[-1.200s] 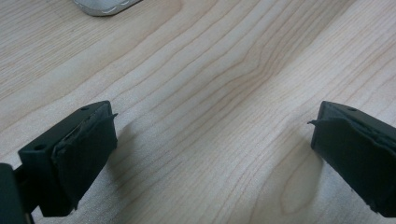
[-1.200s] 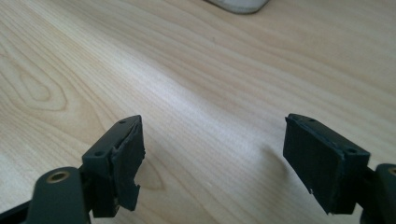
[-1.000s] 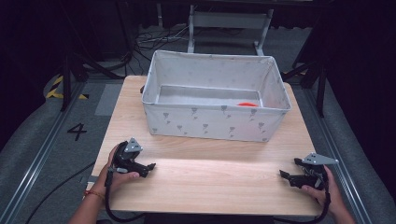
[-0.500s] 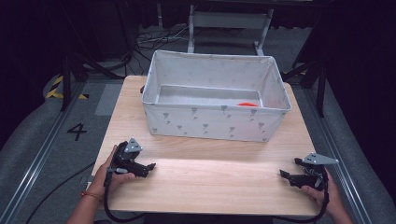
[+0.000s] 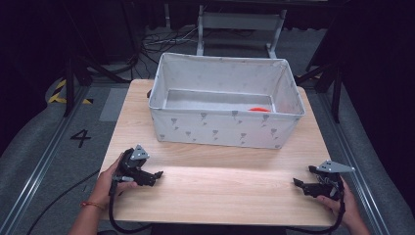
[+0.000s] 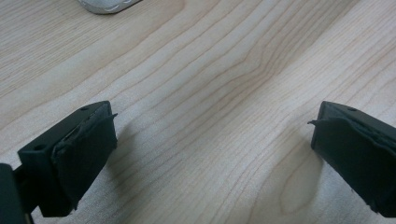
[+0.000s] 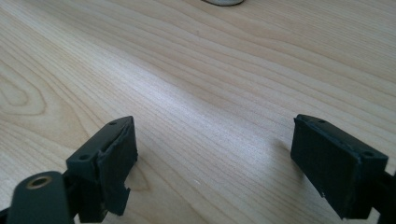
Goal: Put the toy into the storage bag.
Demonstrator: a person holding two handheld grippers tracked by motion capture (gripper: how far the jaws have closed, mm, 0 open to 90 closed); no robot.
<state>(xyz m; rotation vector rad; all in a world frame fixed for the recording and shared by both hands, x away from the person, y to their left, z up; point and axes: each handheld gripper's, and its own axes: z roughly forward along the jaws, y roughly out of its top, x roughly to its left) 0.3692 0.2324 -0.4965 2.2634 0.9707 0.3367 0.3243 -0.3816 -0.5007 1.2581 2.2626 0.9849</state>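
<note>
My left gripper [image 5: 155, 177] rests on the wooden table [image 5: 220, 191] near its front left, held by a hand, tips pointing right. Its jaws stand open with bare wood between them, as the left gripper view [image 6: 212, 126] confirms. At the front right my right gripper [image 5: 303, 176] lies in the other hand, tips pointing left. It is open too, with nothing between its pads [image 7: 215, 137]. A white fabric bin [image 5: 225, 132] stands on the far half of the table. An orange object [image 5: 259, 109] lies on the bin's floor at the right.
A rounded white corner of the bin [image 6: 107, 4] shows at the top of the left gripper view, and likewise of the bin [image 7: 224, 2] in the right gripper view. Bare wood stretches between the two grippers. Cables and a metal frame [image 5: 240, 19] lie beyond the table.
</note>
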